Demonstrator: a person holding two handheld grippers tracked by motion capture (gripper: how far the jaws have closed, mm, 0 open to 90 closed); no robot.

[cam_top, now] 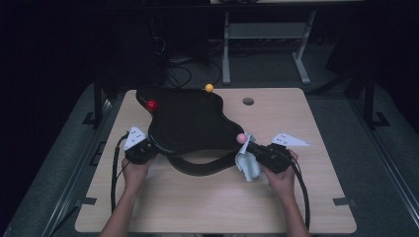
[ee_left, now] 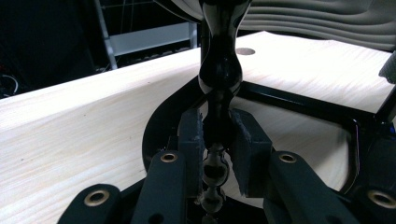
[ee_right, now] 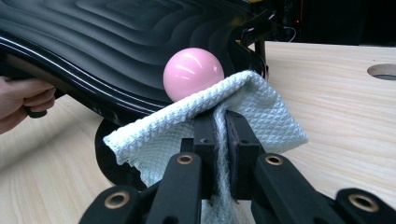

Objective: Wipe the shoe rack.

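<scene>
On the pale wooden table, near its centre, stands a glossy black wavy-surfaced stand with a curved base and coloured ball knobs. The left gripper, at about eight o'clock from the stand's middle, has its jaws clamped on the stand's thin rippled black edge. The right gripper, at about four o'clock, has its jaws closed tight on a pale blue waffle-weave cloth, which is pressed up against a shiny pink ball knob at the stand's near right corner.

Risks, as I judge them: the cloth is pinched along one fold, so a hard rub could drag it out of the jaws or bunch it away from the ball. The stand is steadied by a narrow grip on a slick edge; a sideways push from the wiping hand could make it slip, tilt, or skid across the table.

The stand looks polished and reflective, with ridged ripples across its top. A red ball knob sits at about ten o'clock and a yellow ball knob at about one o'clock.
</scene>
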